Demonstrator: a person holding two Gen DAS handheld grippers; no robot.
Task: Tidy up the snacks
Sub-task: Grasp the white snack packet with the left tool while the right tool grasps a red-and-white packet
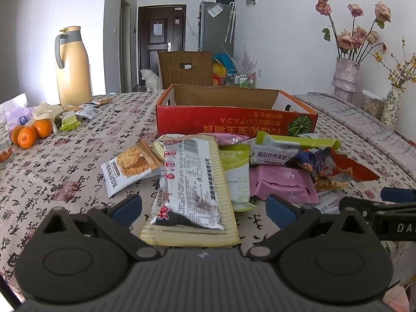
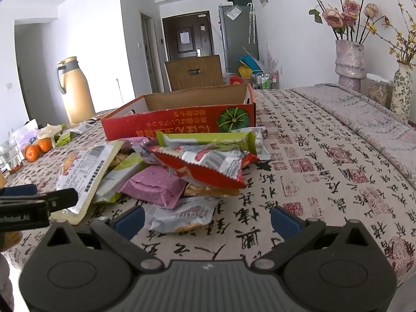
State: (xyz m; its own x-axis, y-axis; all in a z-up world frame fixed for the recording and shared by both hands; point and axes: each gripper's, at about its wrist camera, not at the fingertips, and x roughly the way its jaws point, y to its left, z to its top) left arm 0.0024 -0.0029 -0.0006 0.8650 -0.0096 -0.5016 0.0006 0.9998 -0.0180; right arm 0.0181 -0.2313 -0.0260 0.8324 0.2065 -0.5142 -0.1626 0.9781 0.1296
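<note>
A pile of snack packets lies on the patterned tablecloth in front of a red cardboard box (image 1: 234,121) (image 2: 179,124) whose top stands open. My left gripper (image 1: 204,208) is open, its blue pads straddling the near end of a long white and yellow packet (image 1: 191,189) (image 2: 83,179). A pink packet (image 1: 283,184) (image 2: 156,186), a green packet (image 1: 293,140) (image 2: 208,137) and a red packet (image 1: 345,170) (image 2: 208,167) lie further right. My right gripper (image 2: 206,219) is open near a silver packet (image 2: 182,214), at the pile's front edge.
A tan thermos jug (image 1: 71,67) (image 2: 75,91) stands at the far left, with oranges (image 1: 31,134) (image 2: 37,148) and wrappers nearby. Vases with dried flowers (image 1: 345,78) (image 2: 349,62) stand at the right. A wooden chair (image 1: 186,71) sits behind the box.
</note>
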